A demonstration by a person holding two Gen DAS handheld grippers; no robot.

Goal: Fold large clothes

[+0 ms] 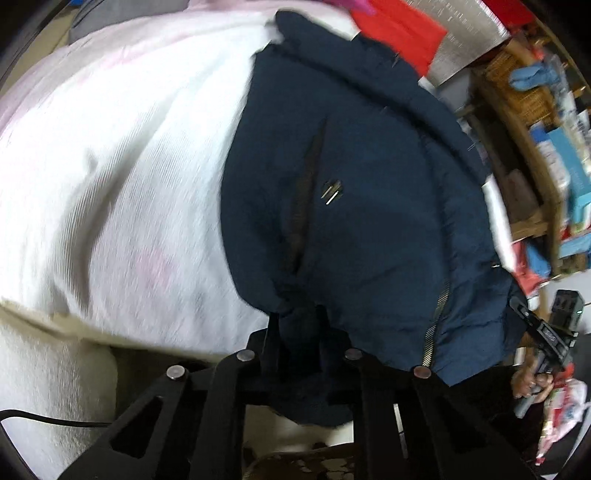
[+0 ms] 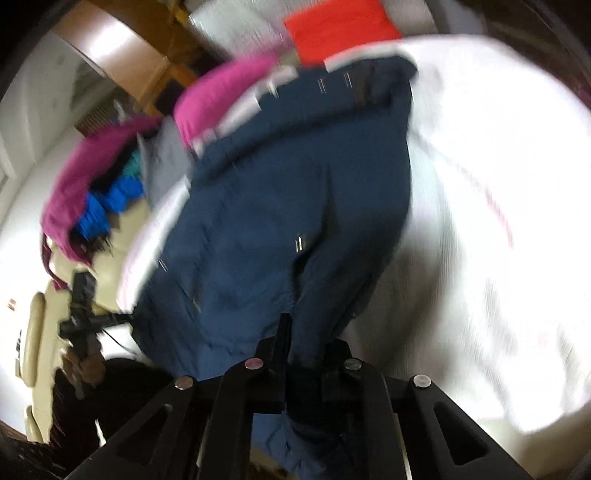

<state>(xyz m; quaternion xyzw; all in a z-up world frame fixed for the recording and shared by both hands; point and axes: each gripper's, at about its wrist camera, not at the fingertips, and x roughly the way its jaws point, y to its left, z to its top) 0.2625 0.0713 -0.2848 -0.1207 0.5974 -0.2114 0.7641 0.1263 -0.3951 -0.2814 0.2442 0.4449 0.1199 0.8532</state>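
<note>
A large navy padded jacket (image 1: 354, 206) with a zipper lies partly on a white bedspread (image 1: 122, 192). My left gripper (image 1: 295, 325) is shut on a bunched edge of the jacket near its hem. In the right wrist view the same jacket (image 2: 280, 221) hangs forward from my right gripper (image 2: 304, 347), which is shut on another bunch of its fabric. Each gripper shows in the other's view: the right one at the far right edge (image 1: 554, 332), the left one at the left (image 2: 83, 317). Both views are motion-blurred.
A red cloth (image 1: 402, 33) and a magenta garment (image 2: 221, 96) lie at the far end of the bed, with blue and grey clothes (image 2: 110, 203) beside them. A cluttered wooden shelf (image 1: 532, 122) stands to the right. A cream chair (image 2: 37, 332) is at the left.
</note>
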